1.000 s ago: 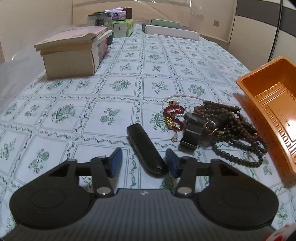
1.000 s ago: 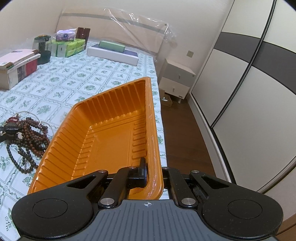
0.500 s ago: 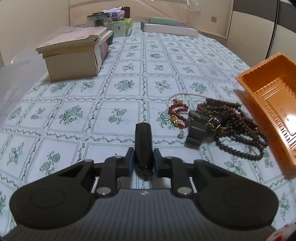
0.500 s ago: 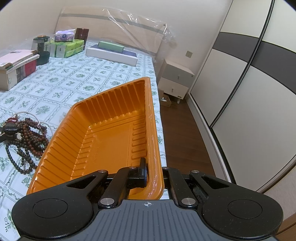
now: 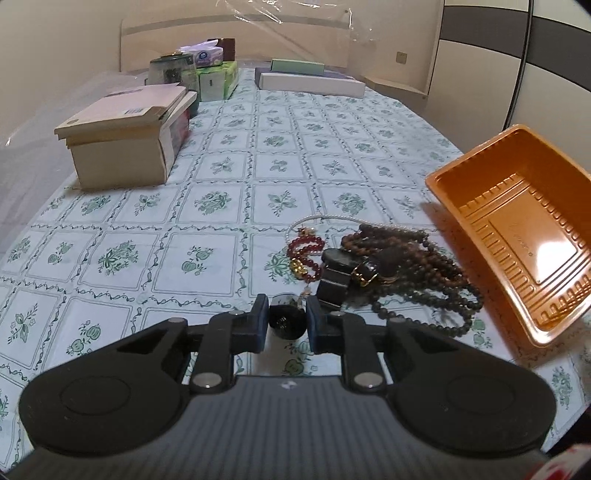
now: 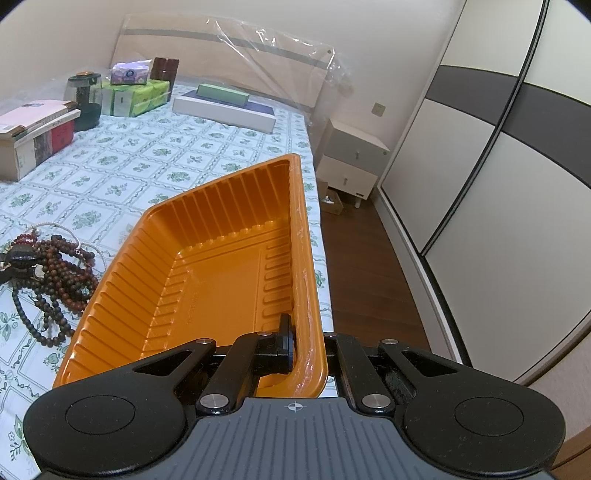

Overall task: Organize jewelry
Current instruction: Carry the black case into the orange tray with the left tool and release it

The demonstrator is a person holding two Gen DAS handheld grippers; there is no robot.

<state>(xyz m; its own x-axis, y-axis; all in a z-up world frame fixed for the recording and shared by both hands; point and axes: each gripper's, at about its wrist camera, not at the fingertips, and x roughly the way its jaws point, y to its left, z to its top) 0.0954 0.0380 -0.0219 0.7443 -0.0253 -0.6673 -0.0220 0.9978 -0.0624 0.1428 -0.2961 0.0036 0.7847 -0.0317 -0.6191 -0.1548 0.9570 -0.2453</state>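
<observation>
Left gripper (image 5: 287,325) clamps black case (image 5: 287,322) — lifted

Cream walls (image 6: 258,33), dark wood floor (image 6: 362,266), white nightstand (image 6: 354,162), sliding wardrobe (image 6: 498,177)

Your left wrist view looks low and close along its fingers up the bed toward the headboard (image 5: 236,35), your right wrist view angles toward the wardrobe side; both share the orange tray (image 5: 476,177) (image 6: 122,266) and bead pile (image 5: 413,258) (image 6: 59,269).
</observation>
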